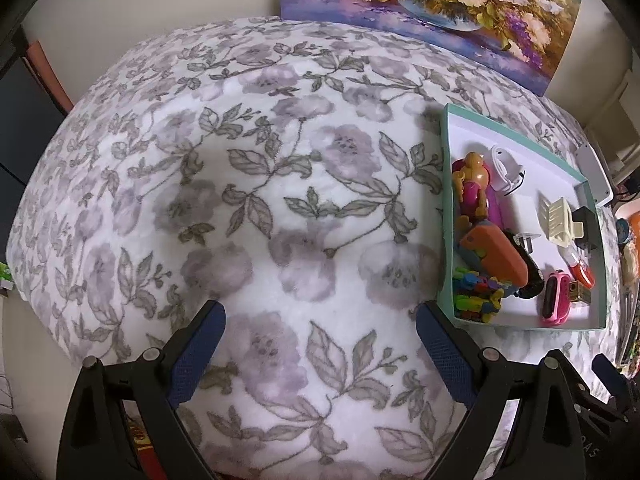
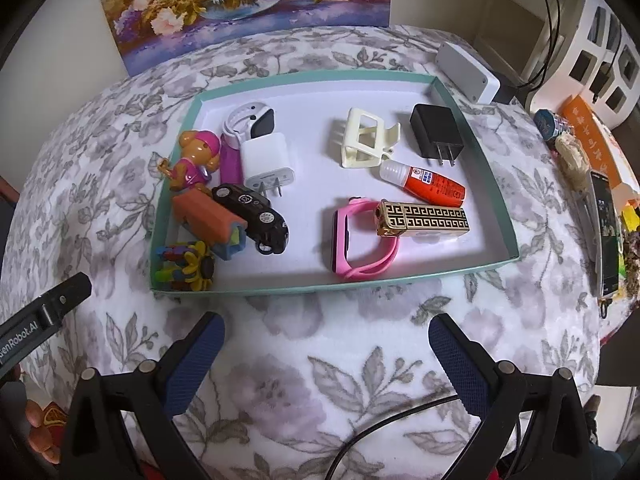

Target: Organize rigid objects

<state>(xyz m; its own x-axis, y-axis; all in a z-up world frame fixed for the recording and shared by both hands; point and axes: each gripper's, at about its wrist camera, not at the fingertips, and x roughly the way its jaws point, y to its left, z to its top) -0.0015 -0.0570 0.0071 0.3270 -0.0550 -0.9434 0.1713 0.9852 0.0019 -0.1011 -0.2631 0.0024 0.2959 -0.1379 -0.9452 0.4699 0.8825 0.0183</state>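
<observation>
A teal-rimmed tray [image 2: 496, 184] [image 1: 445, 216] lies on the floral blanket and holds several items: a toy dog figure [image 2: 196, 158] [image 1: 472, 184], a black toy car [image 2: 252, 216], a white charger [image 2: 266, 160], a black charger [image 2: 436, 130], a cream hair claw [image 2: 366, 140], a red glue bottle [image 2: 432, 186], a pink watch [image 2: 360, 240] [image 1: 556, 298] and a gold patterned lighter [image 2: 422, 218]. My right gripper [image 2: 326, 334] is open and empty just in front of the tray. My left gripper [image 1: 320, 320] is open and empty over bare blanket, left of the tray.
A flower painting [image 2: 240, 0] leans on the wall behind the tray. A white box [image 2: 466, 70] sits past the tray's far right corner. A phone [image 2: 606, 232] and clutter line the right edge. A black cable [image 2: 384, 424] crosses the blanket near me.
</observation>
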